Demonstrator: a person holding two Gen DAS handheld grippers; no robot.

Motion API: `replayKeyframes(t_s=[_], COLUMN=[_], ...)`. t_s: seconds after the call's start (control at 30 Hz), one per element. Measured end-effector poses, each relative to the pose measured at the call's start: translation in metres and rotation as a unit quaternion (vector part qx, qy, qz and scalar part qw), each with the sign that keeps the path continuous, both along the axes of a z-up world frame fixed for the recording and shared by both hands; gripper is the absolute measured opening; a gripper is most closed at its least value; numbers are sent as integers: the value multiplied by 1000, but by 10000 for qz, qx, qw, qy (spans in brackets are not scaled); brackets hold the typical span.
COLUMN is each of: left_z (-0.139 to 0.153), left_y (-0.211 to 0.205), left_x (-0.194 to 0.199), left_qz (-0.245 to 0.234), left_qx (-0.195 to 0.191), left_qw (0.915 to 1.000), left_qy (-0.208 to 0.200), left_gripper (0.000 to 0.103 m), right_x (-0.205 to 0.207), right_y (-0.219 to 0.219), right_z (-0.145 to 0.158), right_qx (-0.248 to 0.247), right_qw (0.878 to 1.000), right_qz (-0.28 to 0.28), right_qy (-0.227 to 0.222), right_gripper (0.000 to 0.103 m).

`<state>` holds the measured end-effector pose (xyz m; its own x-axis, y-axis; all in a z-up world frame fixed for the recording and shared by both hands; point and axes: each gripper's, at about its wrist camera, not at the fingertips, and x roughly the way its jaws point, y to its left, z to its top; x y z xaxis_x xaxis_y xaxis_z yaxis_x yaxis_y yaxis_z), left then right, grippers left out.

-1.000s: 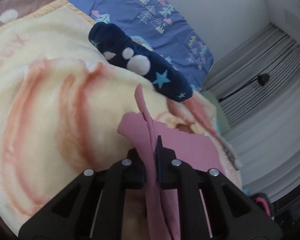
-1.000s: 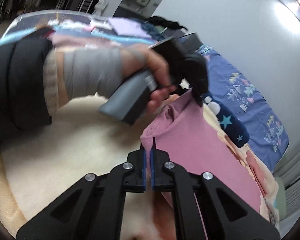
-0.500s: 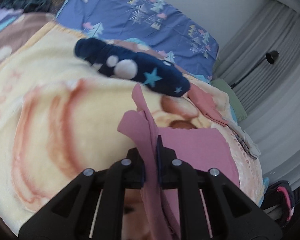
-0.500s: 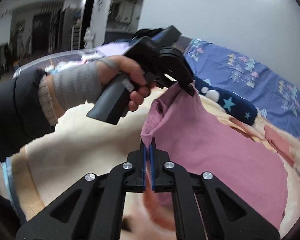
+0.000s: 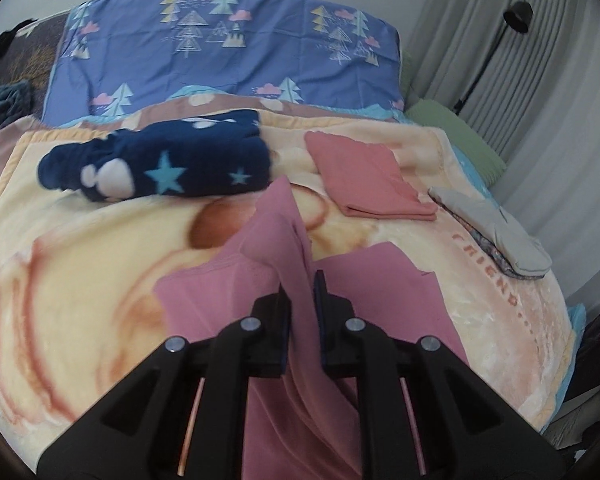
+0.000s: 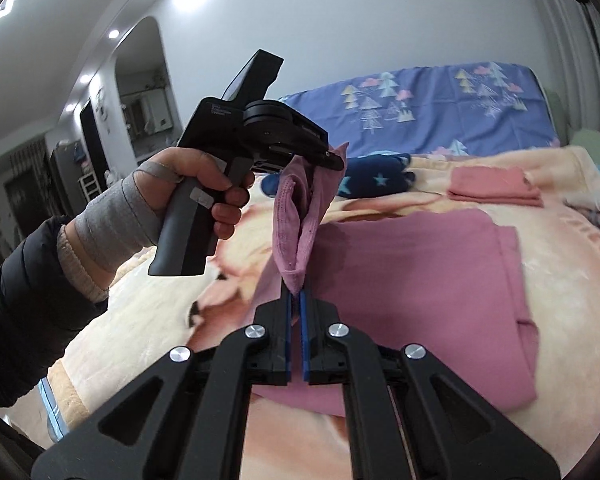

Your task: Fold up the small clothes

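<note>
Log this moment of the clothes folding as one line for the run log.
step: folding | left gripper: shut on pink garment | right gripper: shut on same edge | edge lifted off blanket | folded coral cloth behind

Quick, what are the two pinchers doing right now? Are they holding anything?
Left gripper: closed on an edge of the soft pink cloth garment, lifted off the blanket.
Right gripper: closed on another edge of the same pink garment.
</note>
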<state>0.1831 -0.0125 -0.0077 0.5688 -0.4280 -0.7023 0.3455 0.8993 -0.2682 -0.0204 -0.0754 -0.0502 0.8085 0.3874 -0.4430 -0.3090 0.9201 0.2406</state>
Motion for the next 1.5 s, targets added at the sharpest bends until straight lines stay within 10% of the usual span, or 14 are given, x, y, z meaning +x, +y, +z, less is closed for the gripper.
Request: replayKeyframes(t_s=[0.5,1.03,1.2,1.5], left_z=[-30,-56,-49,-7], left_y=[-152,-182,-189,-129], left_x=[8,11,-3,-75], left_qz=[-824,-1044,-1334,-1230], left_qx=[1223,1739,1742,1352], left_qw=[9891,9791,9754,9779], left_qy=[37,104,-232,-1017], left_gripper=[10,11,59,79], right_x=[-8,-6,-8,-8], right_y=[-120,-124,-124,-135], right_z=[-38,-44,-44,-48], right_qx=[1112,1299,1369,1692], right_qw=[9881,9849,9838,9772], right_qz=[-810,-722,-695,-734], right_qy=[695,888,929,1048], right_gripper=[3,3,3,3])
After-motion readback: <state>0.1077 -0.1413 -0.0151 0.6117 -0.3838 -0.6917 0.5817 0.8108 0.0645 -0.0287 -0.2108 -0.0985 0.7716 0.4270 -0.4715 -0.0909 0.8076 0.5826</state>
